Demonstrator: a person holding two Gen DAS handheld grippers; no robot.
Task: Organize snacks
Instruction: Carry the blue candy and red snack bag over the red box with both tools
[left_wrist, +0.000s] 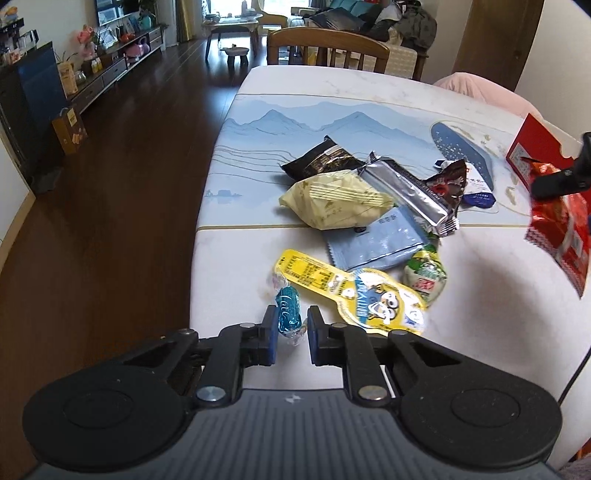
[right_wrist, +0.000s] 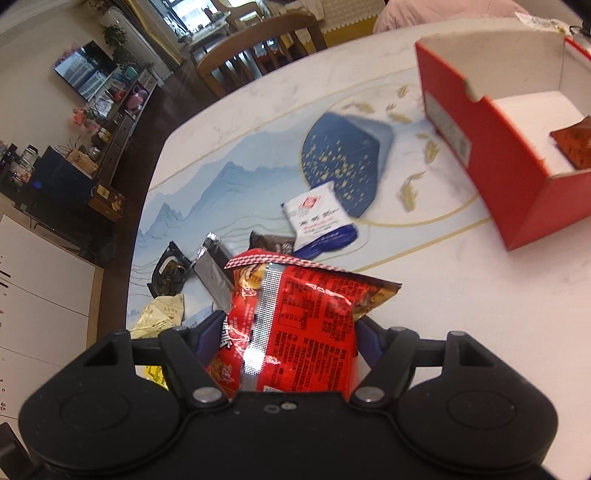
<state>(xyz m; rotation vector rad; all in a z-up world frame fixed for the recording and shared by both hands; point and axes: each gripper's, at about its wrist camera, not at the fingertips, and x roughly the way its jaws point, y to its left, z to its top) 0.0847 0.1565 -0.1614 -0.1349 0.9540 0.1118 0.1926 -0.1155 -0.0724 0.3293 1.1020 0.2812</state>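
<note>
Right gripper pinches a red snack bag — bag bottom hidden behind its body. Left gripper straddles a blue wrapped candy; contact unclear.

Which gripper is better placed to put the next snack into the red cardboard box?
Right: the right gripper already holds the red foil snack bag, with the red cardboard box ahead. The left gripper holds nothing.

Home: dining table, television
</note>
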